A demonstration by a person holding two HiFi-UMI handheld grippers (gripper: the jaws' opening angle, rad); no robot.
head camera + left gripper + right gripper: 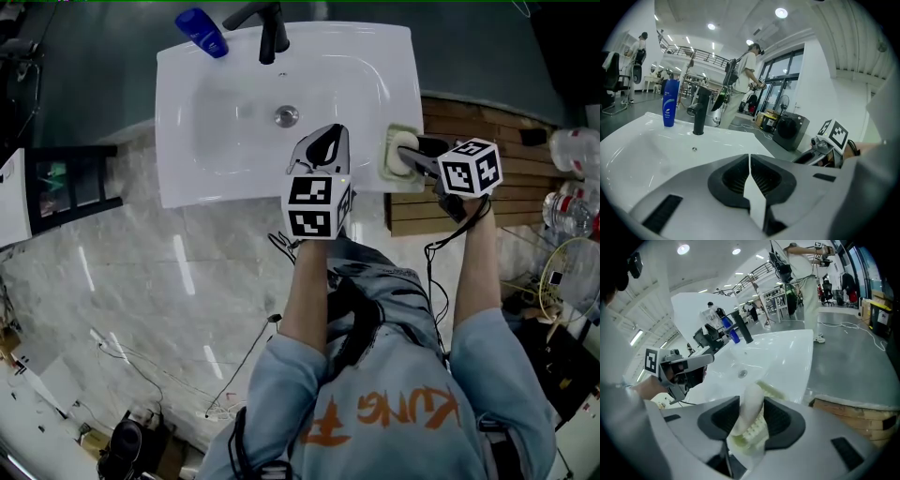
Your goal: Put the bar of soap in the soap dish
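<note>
The white bar of soap (749, 406) stands tilted on the ribbed pale green soap dish (772, 390), between the jaws of my right gripper (751, 417). The jaws stand open: the soap leans toward the left pad and dish ribs show in the gap on its other side. In the head view the dish (390, 165) sits on the right rim of the white sink (187, 141), with the soap (406, 142) on it and the right gripper (412, 156) around it. My left gripper (325, 139) hovers over the sink's front rim, shut and empty (750, 176).
A black faucet (272, 28) and a blue bottle (202, 31) stand at the back of the sink. A wooden pallet (487, 202) lies right of the sink, with plastic bottles (572, 150) beyond it. Cables trail on the marble floor (141, 281).
</note>
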